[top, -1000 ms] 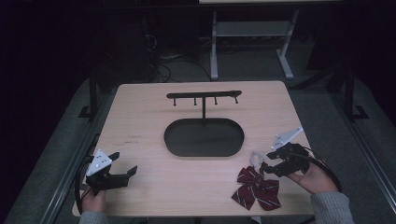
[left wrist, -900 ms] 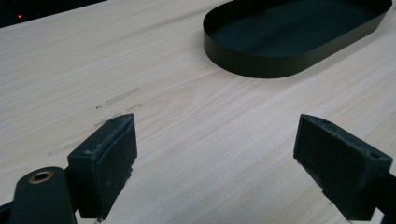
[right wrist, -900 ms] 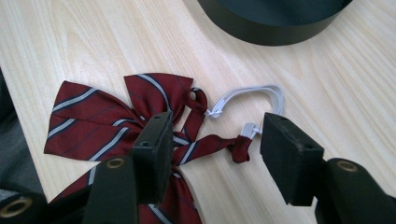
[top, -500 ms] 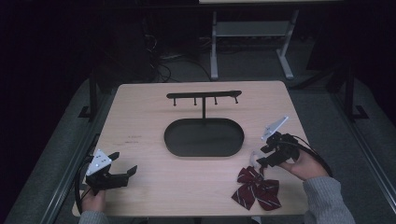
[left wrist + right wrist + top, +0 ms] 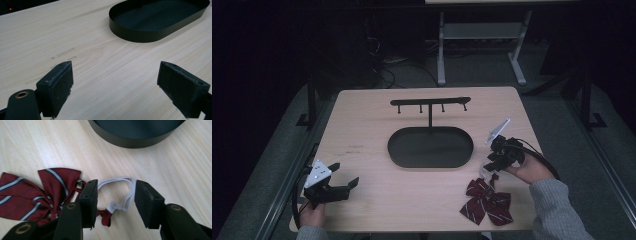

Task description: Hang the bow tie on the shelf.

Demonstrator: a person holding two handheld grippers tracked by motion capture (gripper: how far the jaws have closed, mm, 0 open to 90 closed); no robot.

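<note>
Found the right claw (image 5: 116, 187) part spread, jaws just then closing, with the white loop (image 5: 112, 180) lying between the pads but not yet pinched. Saw the bow (image 5: 30, 192) flat on the table (image 5: 362, 130), just beside that claw's left jaw and partly under it, joined to the loop by a small white clasp below the gap. Judged the bow light, soft and floppy: maroon woven cloth with pale stripes, folded into fanned wings round a narrow knot, nothing brittle in it. Judged the loop thin, stretchy and a little slick, a doubled elastic cord arched between the jaws. Reckoned the loop the best place to grip, near its arch and clear of the clasp; expected the cloth to hang and swing beneath once raised, and a shallow bite to let the cord slide out. Noted a tray (image 5: 130, 140) just ahead of the claw, black, oval, thin-walled, matt and stiff like sheet metal, and well beyond it a rack (image 5: 430, 102), a slim black bar with short pegs on a post. Left the left claw (image 5: 343, 175) spread wide and holding nothing, well apart from the bow, over bare pale wood grain.
</note>
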